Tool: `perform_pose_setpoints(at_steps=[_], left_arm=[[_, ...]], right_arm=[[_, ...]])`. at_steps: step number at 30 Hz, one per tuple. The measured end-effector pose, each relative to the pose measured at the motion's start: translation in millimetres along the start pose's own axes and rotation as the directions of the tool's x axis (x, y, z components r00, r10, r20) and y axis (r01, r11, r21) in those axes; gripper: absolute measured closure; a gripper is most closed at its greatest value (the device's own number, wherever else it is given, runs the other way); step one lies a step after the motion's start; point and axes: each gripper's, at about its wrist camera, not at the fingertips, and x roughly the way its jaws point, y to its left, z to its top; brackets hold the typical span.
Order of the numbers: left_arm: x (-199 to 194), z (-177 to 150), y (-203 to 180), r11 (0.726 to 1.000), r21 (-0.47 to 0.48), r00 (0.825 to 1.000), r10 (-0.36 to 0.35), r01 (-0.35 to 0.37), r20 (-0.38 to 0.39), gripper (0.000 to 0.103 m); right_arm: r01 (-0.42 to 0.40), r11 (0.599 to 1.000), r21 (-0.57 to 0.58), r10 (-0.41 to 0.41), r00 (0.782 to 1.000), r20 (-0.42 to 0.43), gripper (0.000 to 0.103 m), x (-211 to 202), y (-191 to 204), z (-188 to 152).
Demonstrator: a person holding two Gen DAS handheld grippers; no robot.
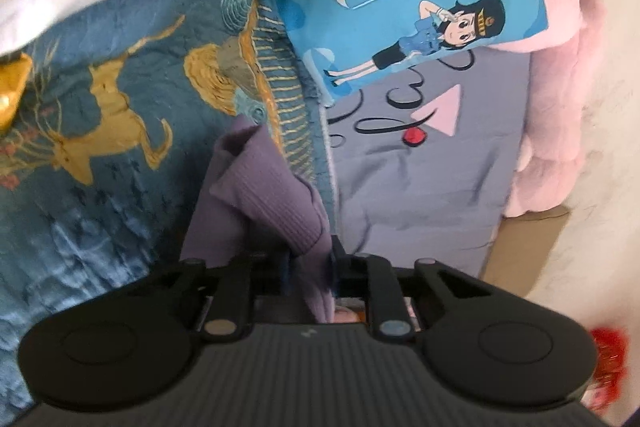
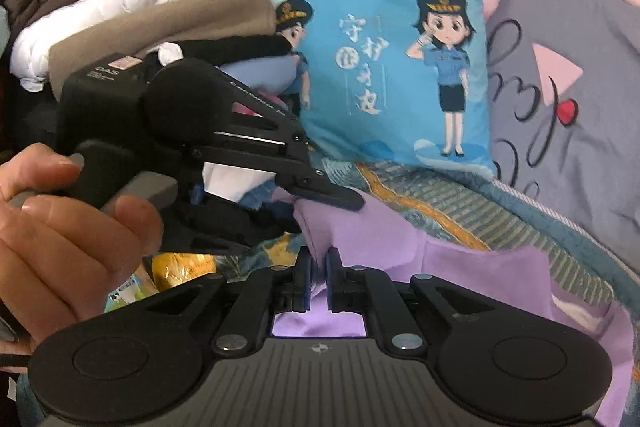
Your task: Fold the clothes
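Both sets of jaws are clamped on the ribbed lilac knit garment [image 2: 384, 239], left gripper [image 1: 310, 251] and right gripper [image 2: 318, 267], low centre, bright blue cartoon-print cushion [image 2: 392, 55] above.

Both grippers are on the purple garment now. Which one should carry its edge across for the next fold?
Probably the left gripper. It is shut on a bunched ribbed edge of the purple garment, lifted off the blue bedspread. The right gripper pinches a fold low over spread cloth, better as anchor.

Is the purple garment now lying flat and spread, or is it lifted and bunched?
Lifted and bunched. The left gripper and right gripper are both shut on the purple garment, whose ribbed edge crumples above the blue blanket.
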Motion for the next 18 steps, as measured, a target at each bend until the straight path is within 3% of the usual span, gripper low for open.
perform_pose_setpoints(at_steps=[4, 6, 10, 13, 16, 18], left_arm=[[-6, 0, -6, 0.998, 0.063, 1.000, 0.024, -0.025, 0.010, 0.086], [-12, 0, -12, 0.996, 0.092, 1.000, 0.006, -0.007, 0.016, 0.086], [-26, -1, -27, 0.988, 0.148, 0.998, -0.057, 0.052, 0.029, 0.086], [-36, -6, -39, 0.977, 0.209, 0.996, -0.065, 0.052, 0.054, 0.085], [-42, -9, -42, 0.973, 0.222, 0.995, -0.076, 0.061, 0.062, 0.085], [-44, -10, -43, 0.973, 0.220, 0.994, -0.085, 0.070, 0.061, 0.085]], right_arm=[[0.030, 0.998, 0.060, -0.030, 1.000, -0.006, 0.094, -33, -5, -7], [0.050, 0.996, 0.071, -0.049, 0.999, -0.012, 0.090, -61, -3, -17], [0.044, 0.999, 0.010, -0.042, 0.993, -0.109, 0.090, -116, 29, -55], [0.044, 0.997, -0.057, -0.056, 0.974, -0.218, 0.090, -146, 64, -87], [0.009, 1.000, 0.003, -0.008, 0.951, -0.308, 0.089, -173, 89, -113], [0.017, 1.000, -0.013, -0.020, 0.937, -0.348, 0.079, -179, 104, -127]])
